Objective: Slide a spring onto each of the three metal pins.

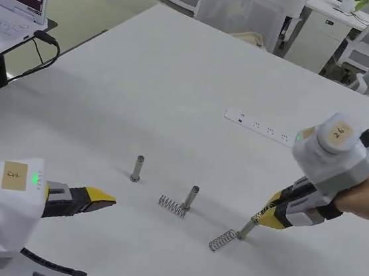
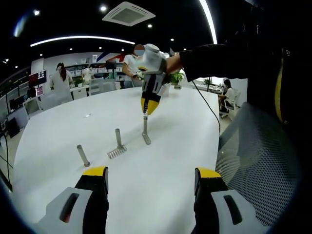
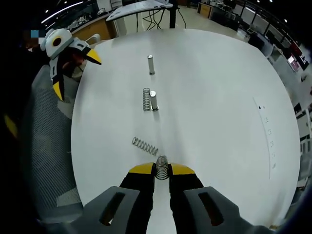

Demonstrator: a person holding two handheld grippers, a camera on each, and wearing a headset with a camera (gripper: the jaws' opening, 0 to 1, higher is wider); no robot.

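Clamping the held spring (image 3: 162, 167) end-on between narrowed jaws, the right gripper (image 3: 162, 171) sits right at the top of the leaning pin (image 1: 246, 229). Whether the coils are over the pin's tip I cannot tell. That pin tilts on the white table (image 1: 176, 97), to the right of the middle pin (image 1: 192, 197) in the head view. A second spring (image 1: 223, 239) lies flat at the leaning pin's foot. A third spring (image 1: 172, 206) lies just beside the middle pin, touching its base or nearly so. The third pin (image 1: 138, 169) stands upright and bare, left of the middle pin. Left gripper (image 1: 99, 241) hovers well short of the middle pin — jaws wide, nothing between them. A power strip (image 1: 259, 126) lies well beyond the middle pin.
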